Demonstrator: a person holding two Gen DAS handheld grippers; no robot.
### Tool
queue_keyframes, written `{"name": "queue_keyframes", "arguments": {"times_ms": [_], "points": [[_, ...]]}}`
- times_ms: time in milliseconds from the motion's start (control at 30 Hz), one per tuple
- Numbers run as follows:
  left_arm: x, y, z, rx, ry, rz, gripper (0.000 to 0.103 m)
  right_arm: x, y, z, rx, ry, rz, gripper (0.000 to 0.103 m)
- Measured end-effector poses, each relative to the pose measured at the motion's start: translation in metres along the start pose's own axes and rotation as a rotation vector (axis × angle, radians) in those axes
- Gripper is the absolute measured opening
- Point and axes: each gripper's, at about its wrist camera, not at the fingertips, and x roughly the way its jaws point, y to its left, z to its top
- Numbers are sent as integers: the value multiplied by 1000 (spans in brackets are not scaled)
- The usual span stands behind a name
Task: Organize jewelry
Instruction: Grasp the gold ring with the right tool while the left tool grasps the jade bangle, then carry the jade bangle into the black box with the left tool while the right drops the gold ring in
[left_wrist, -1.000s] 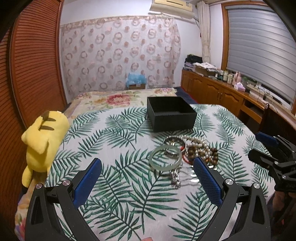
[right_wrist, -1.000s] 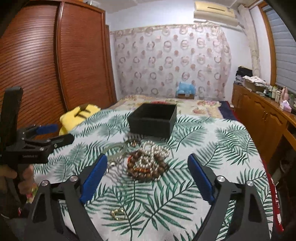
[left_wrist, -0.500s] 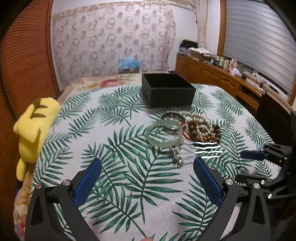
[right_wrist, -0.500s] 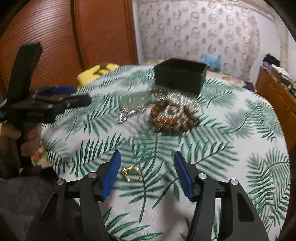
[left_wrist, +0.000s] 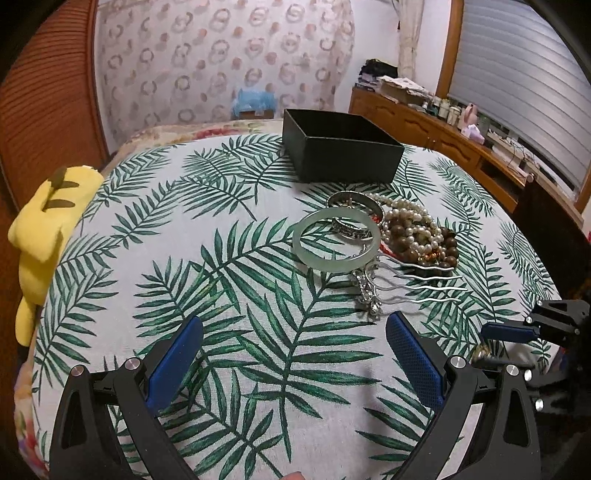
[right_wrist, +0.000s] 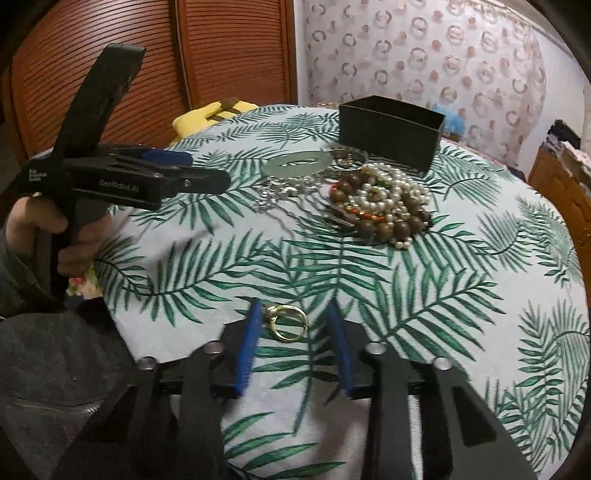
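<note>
A gold ring lies on the leaf-print cloth near the table's front edge, between the blue pads of my right gripper, which stands partly closed around it with gaps on both sides. My left gripper is wide open and empty above the cloth. A pile of jewelry lies mid-table: a pale green bangle, pearl and brown bead strands, silver bracelets, a silver hair comb. An open black box stands behind the pile.
A yellow plush toy lies at the table's left edge. A wooden sideboard runs along the right wall. The left gripper and the hand holding it show at the left of the right wrist view.
My right gripper has dropped toward the front edge and narrowed its jaws around the gold ring. My left gripper has tilted down closer to the cloth and stays open.
</note>
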Motion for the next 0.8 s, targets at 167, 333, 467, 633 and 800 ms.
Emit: {"name": "queue_keyframes", "arguments": {"times_ms": [167,333,467,633,800], "points": [[9,-4,9,23,13,-14,96,-1,-8,0,-11,-18,3,23],[20,-10,23,45,27,-40,96,-4,-24,9,30,-58,-25,23],[31,-14,36,58,34,-65,96,-6,-38,19,48,-80,-51,23],[45,-15,49,41,43,-114,95,-8,-52,28,70,-98,-72,23],[59,-17,60,35,71,-148,83,-9,-61,32,91,-111,-79,23]]}}
